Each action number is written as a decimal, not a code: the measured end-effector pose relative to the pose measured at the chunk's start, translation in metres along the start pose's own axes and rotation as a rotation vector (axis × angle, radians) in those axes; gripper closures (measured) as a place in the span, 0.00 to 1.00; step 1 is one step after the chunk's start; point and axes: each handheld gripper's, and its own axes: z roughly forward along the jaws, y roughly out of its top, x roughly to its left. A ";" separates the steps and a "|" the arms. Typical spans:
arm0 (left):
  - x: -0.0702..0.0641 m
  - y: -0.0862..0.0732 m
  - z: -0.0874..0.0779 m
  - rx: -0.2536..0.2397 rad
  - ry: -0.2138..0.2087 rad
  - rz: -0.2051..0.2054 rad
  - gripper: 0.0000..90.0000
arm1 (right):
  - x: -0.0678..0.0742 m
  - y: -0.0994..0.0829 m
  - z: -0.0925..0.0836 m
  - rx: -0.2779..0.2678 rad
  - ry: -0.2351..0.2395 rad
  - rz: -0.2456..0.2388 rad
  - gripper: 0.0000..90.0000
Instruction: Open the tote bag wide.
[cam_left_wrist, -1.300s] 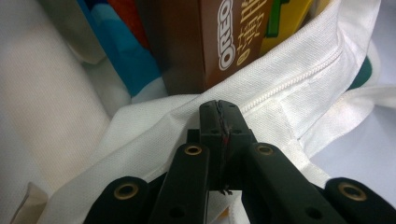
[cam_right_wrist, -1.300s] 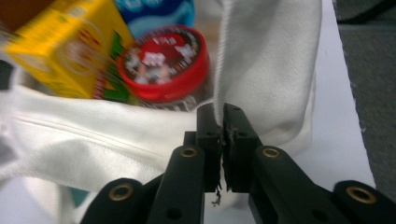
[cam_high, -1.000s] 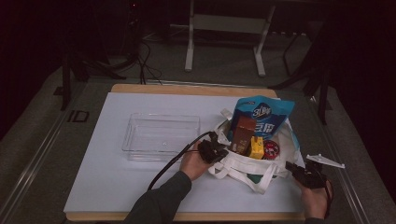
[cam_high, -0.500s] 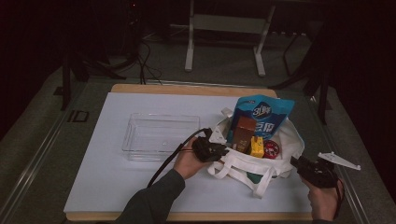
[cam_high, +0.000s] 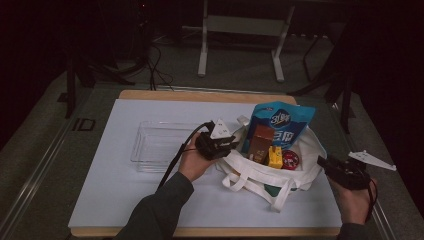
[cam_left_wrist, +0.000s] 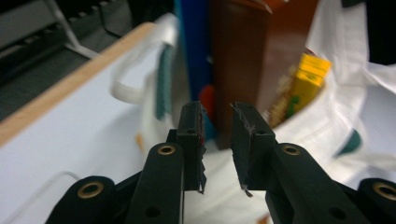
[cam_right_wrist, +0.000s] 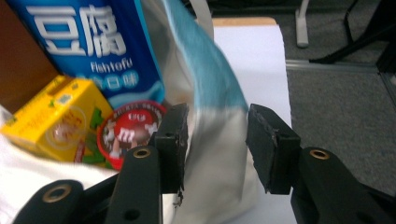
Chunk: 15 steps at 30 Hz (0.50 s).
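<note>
The left gripper (cam_high: 231, 143) hangs at the bag's (cam_high: 305, 172) left rim, its toothed black jaws having just been opening to a narrow gap with nothing between them. Just past its tips stands a tall brown carton (cam_left_wrist: 243, 60); a blue pouch (cam_left_wrist: 196, 51) is to the left of that, and a yellow box (cam_left_wrist: 310, 77) lies farther right inside the white cloth.

The right gripper (cam_high: 322, 162) sits off the bag's right side, apart from it in the high view. Its jaws have also been opening and now stand about half spread. From its own camera the bag's pale cloth wall (cam_right_wrist: 217, 154) fills the gap, though the pads do not seem to press it. Left of that wall lie a round red candy tub (cam_right_wrist: 130, 130), the yellow box and the glossy pouch.

Beyond the left gripper, a clear, shallow tray (cam_high: 160, 145) rests on the white mat (cam_high: 100, 200).
</note>
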 end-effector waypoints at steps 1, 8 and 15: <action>0.002 0.002 0.000 -0.001 0.009 0.001 0.81 | 0.000 0.003 0.001 -0.005 0.004 -0.002 0.65; 0.016 0.007 0.015 0.000 0.054 -0.029 0.80 | 0.003 0.024 0.009 -0.027 0.010 -0.050 0.67; 0.021 0.009 0.036 0.050 0.076 -0.044 0.97 | 0.008 0.038 0.020 -0.019 -0.004 -0.110 0.89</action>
